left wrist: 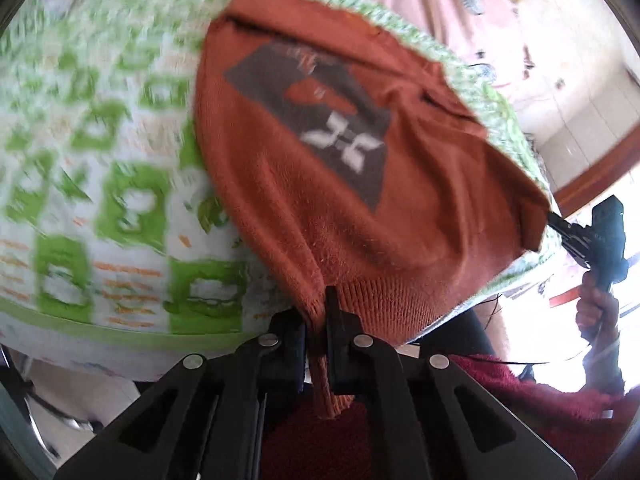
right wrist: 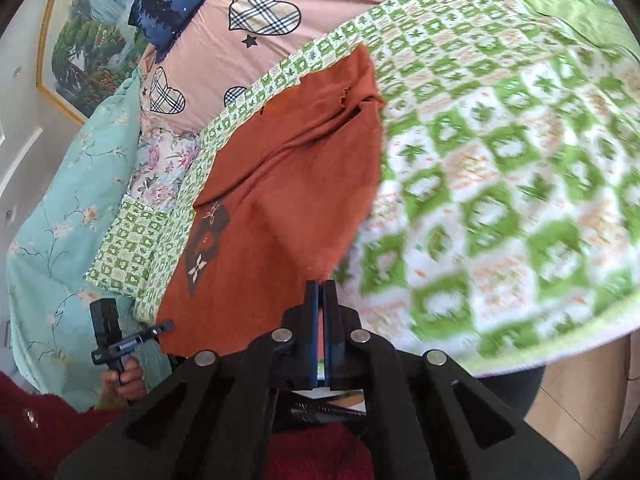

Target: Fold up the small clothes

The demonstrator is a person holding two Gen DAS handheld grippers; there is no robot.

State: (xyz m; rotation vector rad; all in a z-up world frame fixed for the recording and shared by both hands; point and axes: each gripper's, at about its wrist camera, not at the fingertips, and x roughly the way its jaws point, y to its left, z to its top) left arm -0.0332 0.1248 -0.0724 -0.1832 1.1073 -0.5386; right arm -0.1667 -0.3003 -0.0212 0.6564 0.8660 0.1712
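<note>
A rust-orange knit sweater (left wrist: 320, 184) with a grey patch and white pattern lies on a green-and-white patterned bedspread (left wrist: 100, 160). My left gripper (left wrist: 322, 312) is shut on the sweater's ribbed hem corner. My right gripper (right wrist: 321, 292) is shut on the other hem corner of the sweater (right wrist: 280, 200). The right gripper also shows in the left wrist view (left wrist: 556, 220), pinching the far corner. The left gripper shows in the right wrist view (right wrist: 166, 326) at the sweater's lower left edge. The hem hangs stretched between both grippers.
A pink bedsheet with plaid hearts (right wrist: 256, 40), a blue pillow (right wrist: 176, 4) and a teal floral quilt (right wrist: 60, 180) lie beyond the bedspread. A framed painting (right wrist: 92, 40) hangs on the wall. The person's dark red fleece sleeve (left wrist: 540, 392) is close under the grippers.
</note>
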